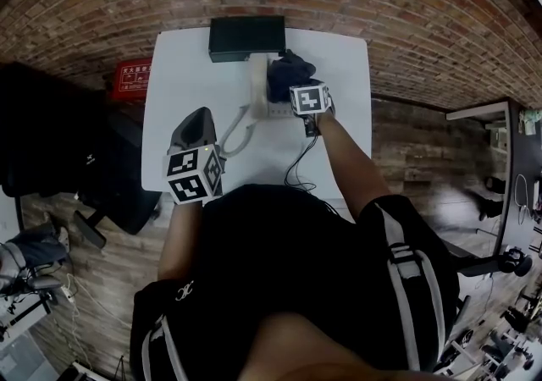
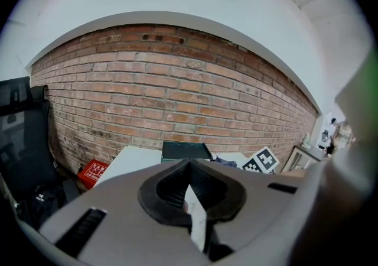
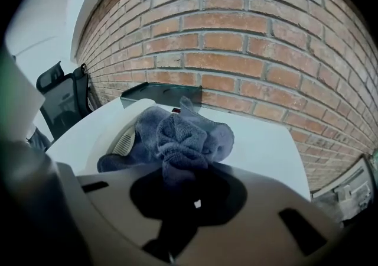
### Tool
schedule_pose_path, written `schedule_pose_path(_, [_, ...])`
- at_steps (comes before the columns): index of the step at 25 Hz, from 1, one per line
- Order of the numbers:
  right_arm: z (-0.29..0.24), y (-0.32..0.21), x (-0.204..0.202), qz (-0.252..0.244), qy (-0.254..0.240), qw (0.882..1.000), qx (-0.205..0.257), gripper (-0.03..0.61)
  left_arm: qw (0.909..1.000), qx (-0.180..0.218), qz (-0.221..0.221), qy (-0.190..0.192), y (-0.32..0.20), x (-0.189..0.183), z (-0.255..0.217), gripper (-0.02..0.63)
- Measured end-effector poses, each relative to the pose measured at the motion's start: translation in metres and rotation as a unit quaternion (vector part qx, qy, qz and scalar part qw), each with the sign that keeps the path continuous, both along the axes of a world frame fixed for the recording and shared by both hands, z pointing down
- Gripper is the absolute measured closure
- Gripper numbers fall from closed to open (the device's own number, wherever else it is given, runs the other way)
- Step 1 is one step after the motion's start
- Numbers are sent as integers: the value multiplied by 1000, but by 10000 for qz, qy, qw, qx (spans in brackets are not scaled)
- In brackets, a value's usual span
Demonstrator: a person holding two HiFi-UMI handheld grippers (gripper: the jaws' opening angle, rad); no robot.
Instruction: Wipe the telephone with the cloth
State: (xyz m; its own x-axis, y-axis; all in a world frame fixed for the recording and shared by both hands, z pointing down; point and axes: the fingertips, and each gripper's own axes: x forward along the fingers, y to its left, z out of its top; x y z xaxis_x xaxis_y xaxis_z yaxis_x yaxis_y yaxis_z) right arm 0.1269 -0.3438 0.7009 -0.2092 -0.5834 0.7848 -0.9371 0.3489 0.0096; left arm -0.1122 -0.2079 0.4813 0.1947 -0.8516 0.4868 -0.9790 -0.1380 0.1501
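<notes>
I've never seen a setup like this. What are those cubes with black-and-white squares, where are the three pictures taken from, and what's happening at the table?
There is no robot here. A person holds a two-jaw gripper in each hand, and the patterned cubes are part of them. One picture comes from a camera on the person's head, looking down. The other two come from a camera on each gripper. On the white table sit a pale telephone and a black box. The right gripper is shut on a dark blue cloth that lies on the telephone. The left gripper is shut, holding nothing.
</notes>
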Motion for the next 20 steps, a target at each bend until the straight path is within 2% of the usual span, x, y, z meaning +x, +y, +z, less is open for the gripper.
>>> schedule_pose_path(15, [25, 76, 1, -174, -40, 9998, -100, 541, 9997, -2, 233, 113, 6, 8, 2, 617])
schedule_pose_path(20, [21, 105, -1, -18, -200, 9990, -399, 541, 9995, 17, 310, 94, 7, 10, 1, 617])
